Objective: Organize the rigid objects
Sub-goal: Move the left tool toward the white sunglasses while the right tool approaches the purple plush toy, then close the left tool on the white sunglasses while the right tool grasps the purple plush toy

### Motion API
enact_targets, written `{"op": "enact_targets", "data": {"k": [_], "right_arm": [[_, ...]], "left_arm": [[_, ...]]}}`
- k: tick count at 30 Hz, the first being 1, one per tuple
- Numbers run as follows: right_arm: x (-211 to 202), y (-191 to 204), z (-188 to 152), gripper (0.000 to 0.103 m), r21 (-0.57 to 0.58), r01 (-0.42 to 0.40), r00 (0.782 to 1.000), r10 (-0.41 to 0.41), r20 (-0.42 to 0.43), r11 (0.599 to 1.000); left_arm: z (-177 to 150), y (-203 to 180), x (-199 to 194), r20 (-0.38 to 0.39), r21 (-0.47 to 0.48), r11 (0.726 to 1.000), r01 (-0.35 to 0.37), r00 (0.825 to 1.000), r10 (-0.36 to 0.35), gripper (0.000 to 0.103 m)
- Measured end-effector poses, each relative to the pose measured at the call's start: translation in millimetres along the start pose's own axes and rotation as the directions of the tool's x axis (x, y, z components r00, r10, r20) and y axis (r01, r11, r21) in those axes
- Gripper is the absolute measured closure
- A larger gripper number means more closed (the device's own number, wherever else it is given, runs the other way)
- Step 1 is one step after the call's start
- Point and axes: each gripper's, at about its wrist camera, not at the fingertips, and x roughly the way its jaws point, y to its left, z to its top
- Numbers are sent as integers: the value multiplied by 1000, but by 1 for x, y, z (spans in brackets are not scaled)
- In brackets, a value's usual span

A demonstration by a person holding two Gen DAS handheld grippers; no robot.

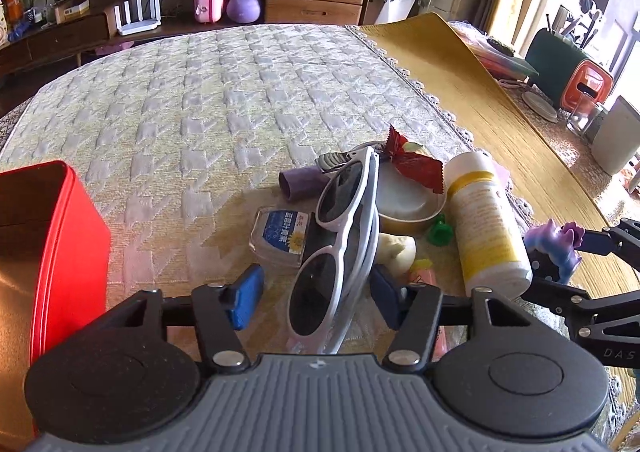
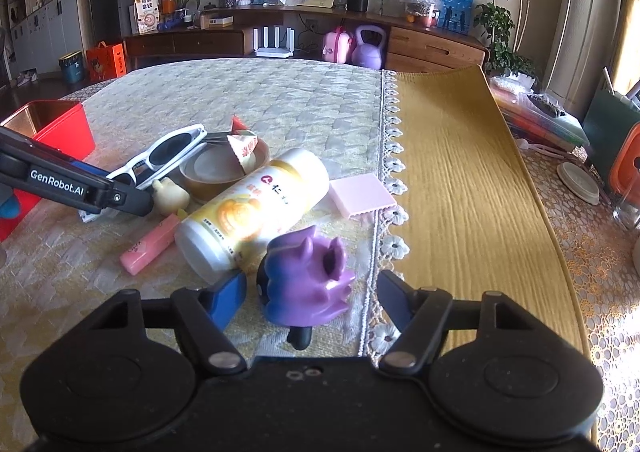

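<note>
Quilted cloth [image 1: 200, 100] is covering the table. Left gripper [image 1: 316, 300] is standing wide open around the white sunglasses [image 1: 340, 236], pads not closing on them. Right gripper [image 2: 312, 298] is standing wide open around the purple toy [image 2: 308, 284], beside the white bottle [image 2: 248, 212]. Red tin [image 1: 48, 236] is sitting left.

One pair of white sunglasses [image 1: 340, 236] at centre, one white-and-yellow bottle [image 1: 486, 224] at three o'clock, one purple toy [image 2: 308, 280] at six in the right view. One red tin [image 1: 52, 252] at nine, one bowl [image 1: 408, 200], one red wrapper [image 1: 416, 164], one pink card [image 2: 362, 196], one pink tube [image 2: 150, 246].
</note>
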Motion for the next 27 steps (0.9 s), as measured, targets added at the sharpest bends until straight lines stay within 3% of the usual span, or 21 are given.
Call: {"op": "enact_targets", "data": {"k": [5, 13, 19, 23, 27], "right_arm": [[4, 0, 1, 36, 2, 6, 1000, -6, -3, 1000], [2, 2, 0, 51, 5, -2, 1000, 2, 4, 1000], [-2, 4, -1, 51, 20, 9, 1000, -10, 7, 1000], [-8, 5, -1, 52, 27, 25, 1000, -25, 11, 999], [-18, 6, -1, 52, 39, 33, 999, -34, 21, 999]], "left_arm": [[1, -1, 2, 5, 5, 1000, 1, 1000, -1, 62], [1, -4, 1, 10, 17, 1000, -8, 1000, 7, 65], [-2, -4, -3, 14, 11, 1000, -7, 1000, 7, 66], [-3, -3, -10, 15, -9, 1000, -1, 1000, 2, 78], [-7, -1, -15, 11, -21, 1000, -13, 1000, 13, 81]]}}
